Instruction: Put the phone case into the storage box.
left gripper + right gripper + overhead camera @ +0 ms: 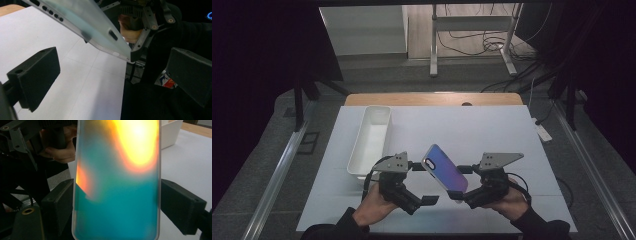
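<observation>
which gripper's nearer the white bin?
Left. The left gripper sits right beside the white bin; the right gripper, clamped on the phone case, is farther off.

I see both my grippers, left gripper (424, 186) and right gripper (465, 185), built in black with blocky rectangular jaws. Each carries a grey three-cornered plate with small screw holes and trails a black cable. My sleeves are dark.
</observation>
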Motion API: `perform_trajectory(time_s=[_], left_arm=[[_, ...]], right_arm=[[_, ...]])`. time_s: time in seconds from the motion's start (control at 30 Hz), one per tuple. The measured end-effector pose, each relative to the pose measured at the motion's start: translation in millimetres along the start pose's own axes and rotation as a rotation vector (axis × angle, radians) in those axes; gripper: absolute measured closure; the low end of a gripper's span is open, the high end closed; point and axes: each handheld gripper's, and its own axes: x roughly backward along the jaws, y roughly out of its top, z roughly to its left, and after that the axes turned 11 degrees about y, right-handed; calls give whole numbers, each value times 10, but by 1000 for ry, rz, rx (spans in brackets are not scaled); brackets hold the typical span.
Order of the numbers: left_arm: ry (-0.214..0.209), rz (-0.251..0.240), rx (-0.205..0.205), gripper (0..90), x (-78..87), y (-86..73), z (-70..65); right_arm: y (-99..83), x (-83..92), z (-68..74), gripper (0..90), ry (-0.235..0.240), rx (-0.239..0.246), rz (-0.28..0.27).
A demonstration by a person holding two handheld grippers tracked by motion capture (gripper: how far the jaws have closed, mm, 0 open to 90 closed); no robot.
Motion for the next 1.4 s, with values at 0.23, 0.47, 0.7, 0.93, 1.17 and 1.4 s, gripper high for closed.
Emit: perform_trajectory(time_s=[0.23,0.47,0.7,0.93,1.17,1.4], left_arm=[[-16,3,-6,54,-13,36,-3],[-52,-4,-8,290,43,51,13],[-94,9,9,528,69,51,39],[-123,6,15,676,82,43,57],[-141,10,17,752,78,31,75],[-201,8,37,823,68,2,117]], right_arm=[[1,-14,11,163,14,5,-1],[-1,-7,3,163,22,7,-2],[-2,-2,-2,163,34,8,-6],[-4,-5,-3,163,51,12,-3],[-6,-16,1,163,64,18,7],[-11,-29,-3,162,82,16,15]])
